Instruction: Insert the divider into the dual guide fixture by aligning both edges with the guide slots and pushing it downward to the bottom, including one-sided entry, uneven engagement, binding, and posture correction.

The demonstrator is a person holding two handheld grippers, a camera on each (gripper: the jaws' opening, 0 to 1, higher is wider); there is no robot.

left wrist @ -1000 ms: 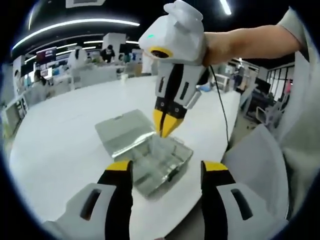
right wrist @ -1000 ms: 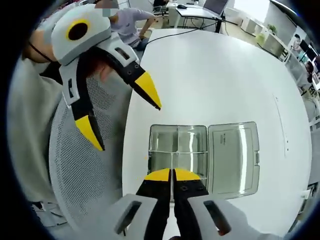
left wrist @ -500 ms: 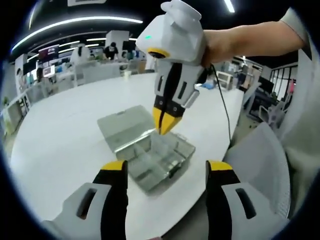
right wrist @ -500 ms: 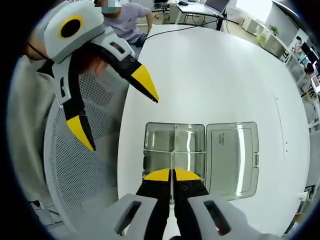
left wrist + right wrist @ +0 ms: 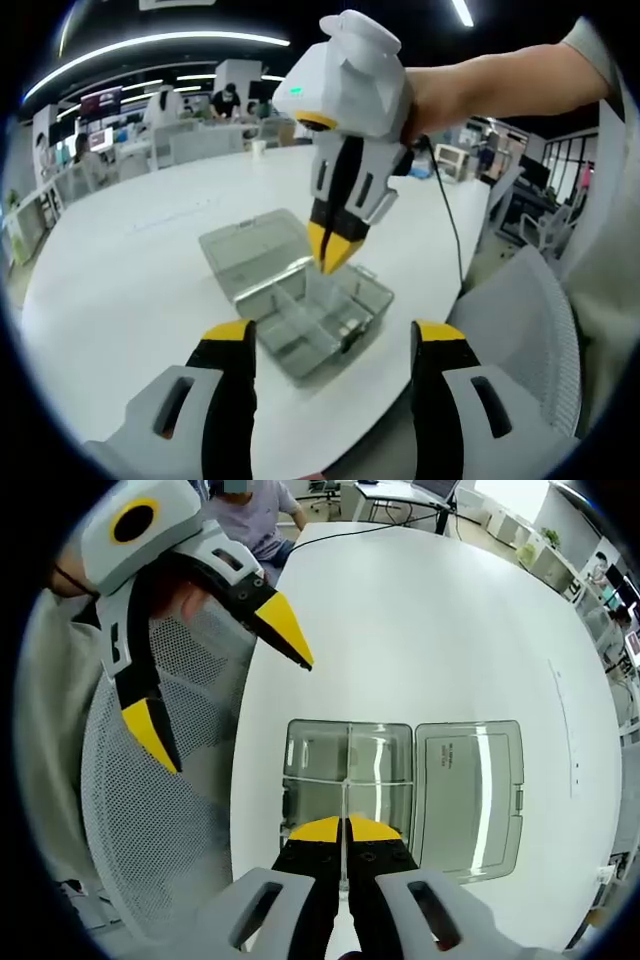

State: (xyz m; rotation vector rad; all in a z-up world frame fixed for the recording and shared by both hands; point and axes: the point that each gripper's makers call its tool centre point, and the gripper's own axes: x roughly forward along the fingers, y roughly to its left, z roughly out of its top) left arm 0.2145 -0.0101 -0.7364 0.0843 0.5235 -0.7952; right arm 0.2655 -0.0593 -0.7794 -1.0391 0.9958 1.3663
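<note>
In my right gripper view, my left gripper hangs at the left over a mesh chair, jaws spread wide and holding nothing. At centre, on the white table, sits a clear compartment box, its lid folded flat to the right. My right gripper hovers above the box, jaws pinched nearly together on a thin clear divider standing upright over the box's middle.
</note>
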